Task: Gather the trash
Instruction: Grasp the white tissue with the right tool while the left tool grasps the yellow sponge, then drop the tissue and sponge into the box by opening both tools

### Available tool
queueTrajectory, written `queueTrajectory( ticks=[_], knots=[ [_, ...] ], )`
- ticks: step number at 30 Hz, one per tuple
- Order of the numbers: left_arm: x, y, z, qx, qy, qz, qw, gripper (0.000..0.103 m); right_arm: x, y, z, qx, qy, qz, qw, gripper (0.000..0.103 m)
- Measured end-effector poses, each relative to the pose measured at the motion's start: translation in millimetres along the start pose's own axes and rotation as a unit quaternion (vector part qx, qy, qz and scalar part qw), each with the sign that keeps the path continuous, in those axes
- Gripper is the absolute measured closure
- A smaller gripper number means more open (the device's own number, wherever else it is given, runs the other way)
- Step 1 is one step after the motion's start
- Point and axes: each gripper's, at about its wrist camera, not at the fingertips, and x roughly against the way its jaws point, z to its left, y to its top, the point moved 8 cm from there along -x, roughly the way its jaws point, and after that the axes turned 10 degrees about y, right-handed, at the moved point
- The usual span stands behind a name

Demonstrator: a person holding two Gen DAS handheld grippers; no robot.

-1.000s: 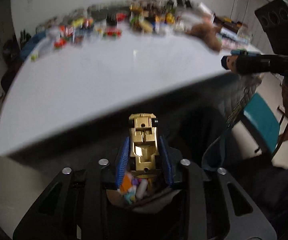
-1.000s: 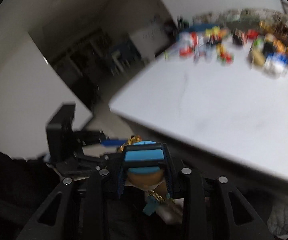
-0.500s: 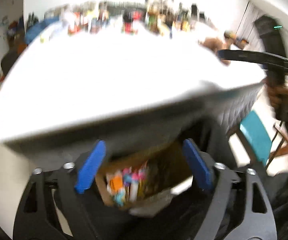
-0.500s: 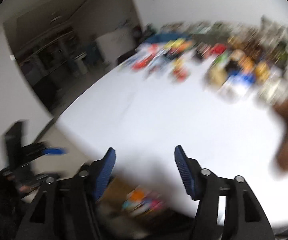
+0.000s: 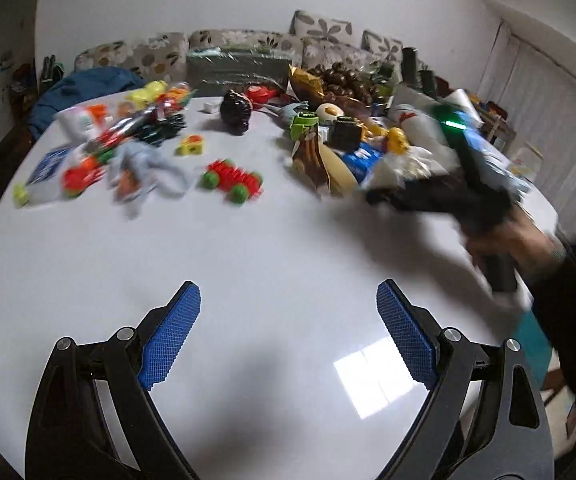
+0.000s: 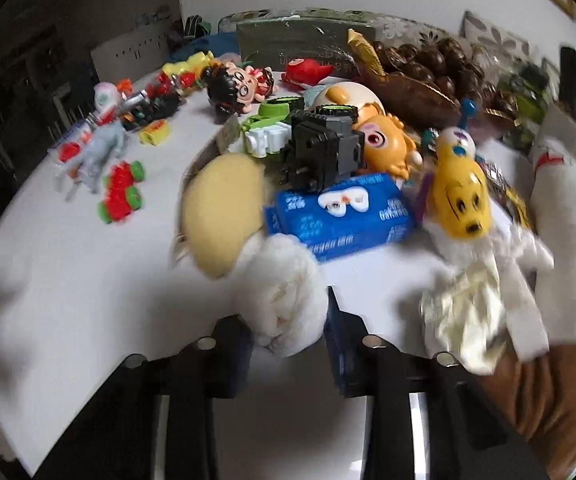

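Observation:
My left gripper (image 5: 288, 334) is open and empty above the bare near part of the white table (image 5: 268, 260). My right gripper (image 6: 290, 320) is shut on a crumpled white tissue (image 6: 288, 292) at the edge of the clutter; it also shows blurred in the left wrist view (image 5: 440, 196). Another crumpled white wrapper (image 6: 468, 312) lies to the right of it. A blue tissue pack (image 6: 344, 212) lies just behind.
Toys crowd the far half of the table: a yellow dog toy (image 6: 462, 192), a black block robot (image 6: 320, 152), a red and green wheeled toy (image 5: 232, 180), a grey figure (image 5: 144, 164). A brown sleeve (image 6: 548, 392) is at the right. A sofa (image 5: 248, 44) stands behind.
Both grippers let go of the items held below the table edge and rose above the table. The right gripper moved into the clutter and closed on the white tissue.

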Motion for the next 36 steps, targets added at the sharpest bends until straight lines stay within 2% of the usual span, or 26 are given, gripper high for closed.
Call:
queueTrajectory(
  ticks=[3, 6, 8, 11, 15, 16, 17, 19, 22, 25, 28, 32, 36],
  knots=[
    [-42, 33, -16, 0.011, 0.0, 0.008, 0.9999, 0.015, 41, -14, 3, -0.032, 0.037, -0.044, 0.998, 0.072],
    [-76, 57, -29, 0.018, -0.003, 0.017, 0.9997, 0.015, 79, -36, 8, -0.033, 0.043, -0.071, 0.996, 0.071],
    [-98, 72, -37, 0.037, -0.02, 0.027, 0.9988, 0.015, 97, -50, 7, -0.033, 0.047, -0.081, 0.995, 0.071],
    [-117, 85, -53, 0.047, -0.033, 0.039, 0.9976, 0.015, 111, -67, 7, -0.037, 0.054, -0.089, 0.994, 0.071],
    [-145, 96, -61, 0.053, -0.008, 0.056, 0.997, 0.016, 117, -79, 8, -0.029, 0.063, -0.088, 0.994, 0.07],
    [-153, 97, -60, 0.059, -0.007, 0.064, 0.9961, 0.031, 117, -81, 7, -0.029, 0.063, -0.09, 0.994, 0.07],
    [-161, 94, -59, 0.061, -0.01, 0.08, 0.9949, 0.064, 116, -82, 7, -0.03, 0.063, -0.092, 0.993, 0.07],
    [-158, 90, -58, 0.053, -0.018, 0.086, 0.9947, 0.077, 117, -86, 6, -0.039, 0.071, -0.096, 0.992, 0.07],
    [-118, 81, -50, 0.028, -0.007, 0.056, 0.998, 0.078, 120, -85, 13, -0.051, 0.088, -0.107, 0.989, 0.07],
    [-37, 61, -38, 0.004, -0.013, 0.0, 0.9999, 0.078, 130, -87, 36, -0.042, 0.113, -0.114, 0.986, 0.07],
    [29, 29, -26, -0.007, -0.026, -0.025, 0.9993, 0.078, 137, -97, 71, -0.031, 0.143, -0.105, 0.984, 0.07],
    [106, -44, -7, -0.033, -0.012, -0.038, 0.9987, 0.078, 139, -123, 122, 0.005, 0.171, -0.078, 0.982, 0.07],
    [147, -115, 9, -0.043, -0.004, -0.02, 0.9989, 0.077, 134, -170, 182, 0.039, 0.22, -0.021, 0.975, 0.07]
  ],
)
